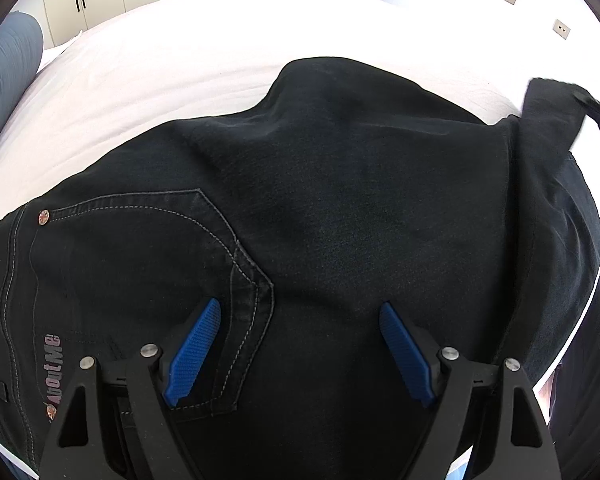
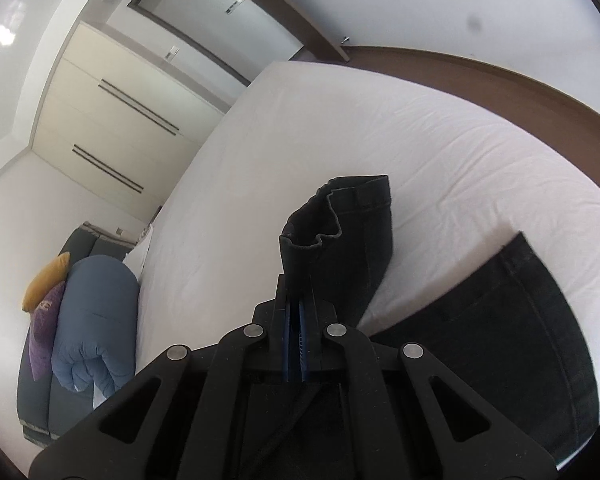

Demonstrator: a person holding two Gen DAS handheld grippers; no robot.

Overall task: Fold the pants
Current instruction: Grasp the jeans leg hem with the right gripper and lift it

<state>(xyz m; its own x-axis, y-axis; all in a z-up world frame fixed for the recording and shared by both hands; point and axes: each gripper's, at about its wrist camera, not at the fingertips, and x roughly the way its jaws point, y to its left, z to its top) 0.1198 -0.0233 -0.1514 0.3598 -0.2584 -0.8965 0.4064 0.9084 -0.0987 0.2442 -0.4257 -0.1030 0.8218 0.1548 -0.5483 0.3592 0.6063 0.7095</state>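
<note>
Black jeans [image 1: 340, 208] lie on the white bed [image 1: 160, 60], seat up, with a stitched back pocket [image 1: 140, 264] at the left. My left gripper [image 1: 300, 320] is open, its blue pads [image 1: 196, 348] spread just above the seat and pocket corner. My right gripper [image 2: 298, 292] is shut on the hem of one pant leg [image 2: 340, 232] and holds it lifted above the bed [image 2: 300, 140]. The other leg [image 2: 520, 320] lies flat at the right. The right gripper also shows at the right edge of the left wrist view [image 1: 596, 108], holding the raised leg end.
A rolled blue duvet [image 2: 96, 320] with yellow and purple cushions [image 2: 44, 300] sits on a dark sofa left of the bed. Wardrobe doors [image 2: 112, 128] and a door stand behind. The bed's brown frame [image 2: 500, 76] curves at the far side.
</note>
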